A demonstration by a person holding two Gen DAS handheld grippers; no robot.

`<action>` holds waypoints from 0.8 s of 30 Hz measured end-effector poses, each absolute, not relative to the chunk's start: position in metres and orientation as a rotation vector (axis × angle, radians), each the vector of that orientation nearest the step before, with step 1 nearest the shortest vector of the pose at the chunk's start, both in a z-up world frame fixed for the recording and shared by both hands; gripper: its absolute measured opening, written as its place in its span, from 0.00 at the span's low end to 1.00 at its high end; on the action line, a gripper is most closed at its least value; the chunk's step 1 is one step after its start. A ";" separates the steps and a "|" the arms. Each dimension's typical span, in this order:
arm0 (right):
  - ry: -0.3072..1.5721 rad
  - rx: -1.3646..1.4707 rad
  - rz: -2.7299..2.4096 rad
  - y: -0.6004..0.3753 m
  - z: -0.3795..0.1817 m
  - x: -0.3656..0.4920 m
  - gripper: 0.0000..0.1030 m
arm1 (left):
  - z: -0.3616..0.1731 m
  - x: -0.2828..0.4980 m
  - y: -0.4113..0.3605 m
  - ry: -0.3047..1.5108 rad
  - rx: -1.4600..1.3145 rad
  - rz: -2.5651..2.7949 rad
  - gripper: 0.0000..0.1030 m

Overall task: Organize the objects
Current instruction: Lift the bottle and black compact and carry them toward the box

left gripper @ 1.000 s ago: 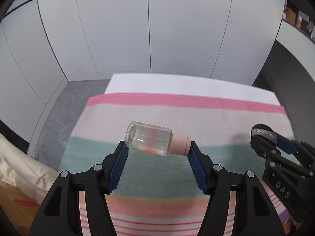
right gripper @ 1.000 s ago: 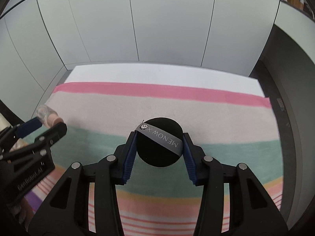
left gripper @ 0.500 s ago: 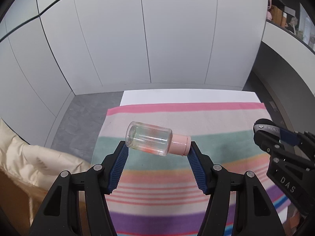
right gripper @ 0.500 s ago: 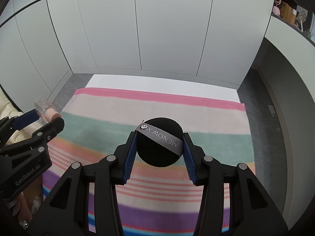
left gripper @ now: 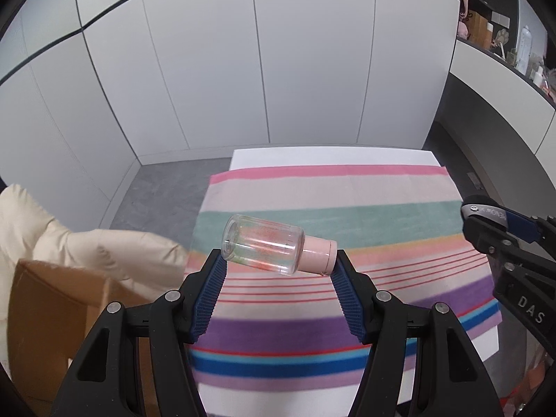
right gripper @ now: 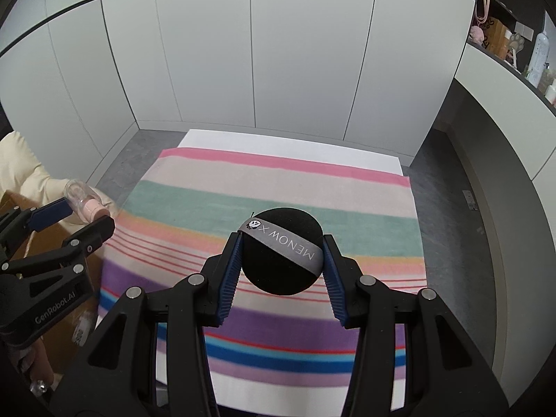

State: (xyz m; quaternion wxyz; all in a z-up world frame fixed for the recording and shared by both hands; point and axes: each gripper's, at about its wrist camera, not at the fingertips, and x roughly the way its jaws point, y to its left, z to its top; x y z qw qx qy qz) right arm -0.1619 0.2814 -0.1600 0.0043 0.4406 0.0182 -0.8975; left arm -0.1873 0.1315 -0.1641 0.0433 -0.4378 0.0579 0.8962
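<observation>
Striped cloth (left gripper: 347, 187) fills mid-frame, a cardboard box (left gripper: 52, 299) lower left. Left gripper (left gripper: 278, 271) clamps the clear bottle (left gripper: 264, 245) endwise, and the right gripper (right gripper: 281, 255) pinches the black puff (right gripper: 281, 239). Lower the bottle level, since that end-to-end hold could slip.

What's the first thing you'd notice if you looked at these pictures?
Probably the bright striped cloth spread over the table, below both grippers. Then the two things held up above it: a clear bottle with a pink cap, lying sideways in the left gripper, and a round black puff with a grey band, squeezed in the right gripper.
</observation>
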 end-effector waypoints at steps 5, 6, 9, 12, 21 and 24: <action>0.091 1.366 -2.806 0.270 -0.152 -0.142 0.45 | -0.150 -0.168 0.120 0.167 -1.320 2.764 0.61; 0.090 1.366 -2.804 0.268 -0.151 -0.139 0.45 | -0.148 -0.166 0.117 0.164 -1.317 2.770 0.61; 0.080 1.373 -2.796 0.262 -0.149 -0.131 0.45 | -0.142 -0.158 0.107 0.144 -1.314 2.782 0.61; 0.090 1.365 -2.790 0.252 -0.145 -0.125 0.45 | -0.138 -0.150 0.096 0.134 -1.310 2.805 0.61; 0.129 1.333 -2.727 0.201 -0.140 -0.121 0.45 | -0.135 -0.132 0.034 0.073 -1.355 2.880 0.61; 0.145 1.317 -2.692 0.174 -0.139 -0.121 0.45 | -0.137 -0.125 0.004 0.053 -1.383 2.928 0.61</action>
